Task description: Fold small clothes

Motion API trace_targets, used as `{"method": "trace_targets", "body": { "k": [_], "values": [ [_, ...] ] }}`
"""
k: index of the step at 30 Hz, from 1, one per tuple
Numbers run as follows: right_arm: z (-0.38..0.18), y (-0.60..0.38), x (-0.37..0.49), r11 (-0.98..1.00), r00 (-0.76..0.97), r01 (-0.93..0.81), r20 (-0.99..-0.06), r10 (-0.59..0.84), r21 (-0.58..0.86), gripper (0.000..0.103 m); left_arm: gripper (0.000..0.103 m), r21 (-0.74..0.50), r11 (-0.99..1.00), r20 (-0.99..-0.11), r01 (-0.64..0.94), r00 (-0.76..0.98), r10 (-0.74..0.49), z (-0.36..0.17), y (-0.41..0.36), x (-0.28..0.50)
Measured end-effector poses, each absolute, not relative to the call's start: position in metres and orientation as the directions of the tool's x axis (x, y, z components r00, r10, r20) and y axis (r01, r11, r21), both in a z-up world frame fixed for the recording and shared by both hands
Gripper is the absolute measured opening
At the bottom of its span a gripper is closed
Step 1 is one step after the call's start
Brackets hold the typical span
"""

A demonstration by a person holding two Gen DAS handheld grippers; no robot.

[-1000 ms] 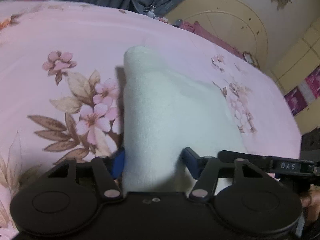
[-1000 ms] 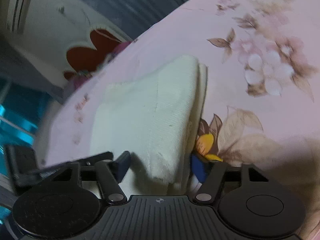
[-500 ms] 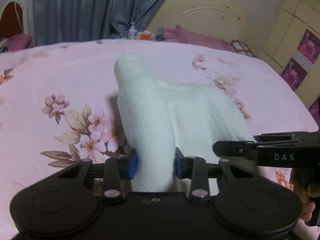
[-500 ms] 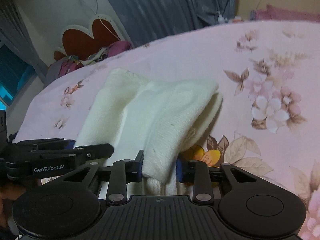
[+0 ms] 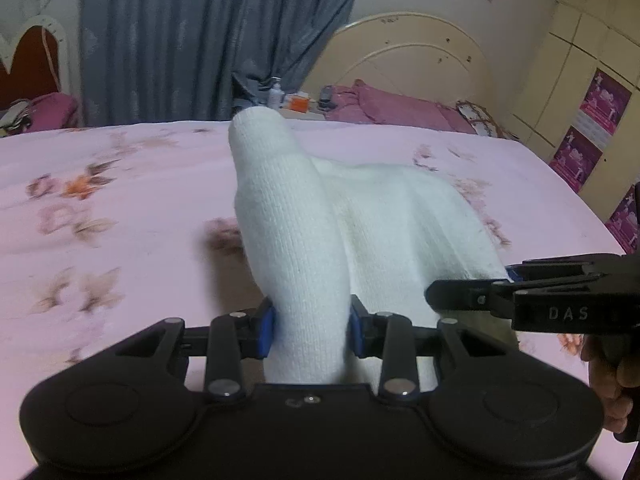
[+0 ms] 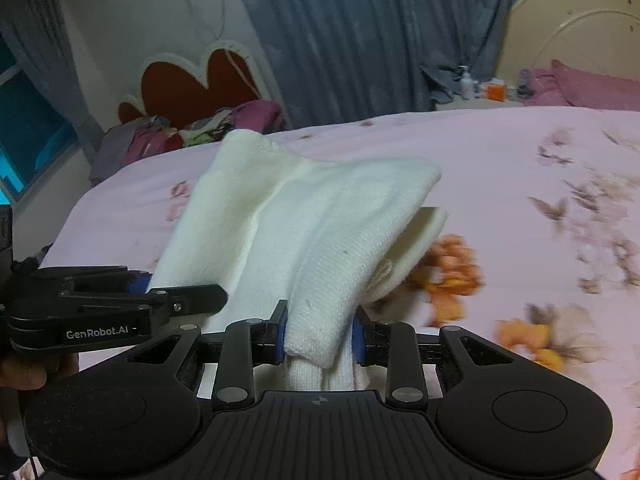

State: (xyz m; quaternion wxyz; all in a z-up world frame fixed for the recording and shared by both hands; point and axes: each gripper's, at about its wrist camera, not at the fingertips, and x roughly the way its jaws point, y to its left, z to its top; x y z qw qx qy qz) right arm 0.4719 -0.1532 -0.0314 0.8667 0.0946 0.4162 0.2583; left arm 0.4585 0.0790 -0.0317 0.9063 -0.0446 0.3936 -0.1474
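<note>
White knit garment [image 5: 360, 216] pinched at two near corners, lifted above the pink floral bedsheet [image 5: 120, 184].
Left gripper [image 5: 310, 330] and right gripper [image 6: 319, 336] each clamp a bunched fold; beyond, the cloth sags toward the sheet, grey curtain [image 5: 168, 40] behind.

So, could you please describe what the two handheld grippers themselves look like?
Both are matte black plastic with two round discs on the body, scissor-like link arms with silver pivot pins, and blue pads inside the fingers. The left gripper has a smooth top plate; seen from the right wrist, its side reads "GenRobot.AI". The right gripper has a ribbed top plate and shows "DAS" in the left view. No cables or sleeves are clearly visible.
</note>
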Motion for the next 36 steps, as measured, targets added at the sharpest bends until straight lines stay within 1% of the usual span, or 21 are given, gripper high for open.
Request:
{"method": "trace_targets", "body": {
  "k": [8,13,20,30,33,34,35,36],
  "values": [
    [-0.039,-0.068,0.469,0.826,0.484,-0.423,-0.677,0.554,0.373,0.03,0.034,-0.208,0.962,-0.706,0.178,0.653,-0.273,-0.035,0.152,0.444],
    [-0.044,-0.026,0.47,0.813,0.466,-0.452,-0.681,0.566,0.366,0.03,0.034,-0.217,0.964,-0.714,0.156,0.648,-0.265,-0.039,0.182,0.442],
    [-0.057,-0.004,0.475,0.811,0.443,-0.457,-0.697,0.564,0.366,0.03,0.034,-0.247,0.958,-0.729,0.147,0.623,-0.283,-0.052,0.203,0.449],
    [-0.083,-0.003,0.485,0.825,0.405,-0.404,-0.732,0.548,0.394,0.03,0.035,-0.31,0.942,-0.747,0.131,0.578,-0.327,-0.082,0.218,0.457],
    [-0.096,-0.008,0.489,0.83,0.384,-0.371,-0.745,0.546,0.417,0.03,0.04,-0.328,0.936,-0.75,0.124,0.569,-0.338,-0.09,0.222,0.459],
    [-0.103,-0.011,0.492,0.831,0.374,-0.353,-0.75,0.546,0.43,0.03,0.046,-0.334,0.935,-0.749,0.122,0.568,-0.342,-0.092,0.224,0.459],
    [-0.108,-0.013,0.493,0.833,0.368,-0.336,-0.753,0.546,0.44,0.03,0.056,-0.333,0.935,-0.748,0.121,0.569,-0.341,-0.094,0.226,0.458],
    [-0.114,-0.017,0.495,0.83,0.36,-0.319,-0.751,0.553,0.457,0.031,0.063,-0.319,0.941,-0.753,0.113,0.573,-0.324,-0.095,0.227,0.458]
  ]
}}
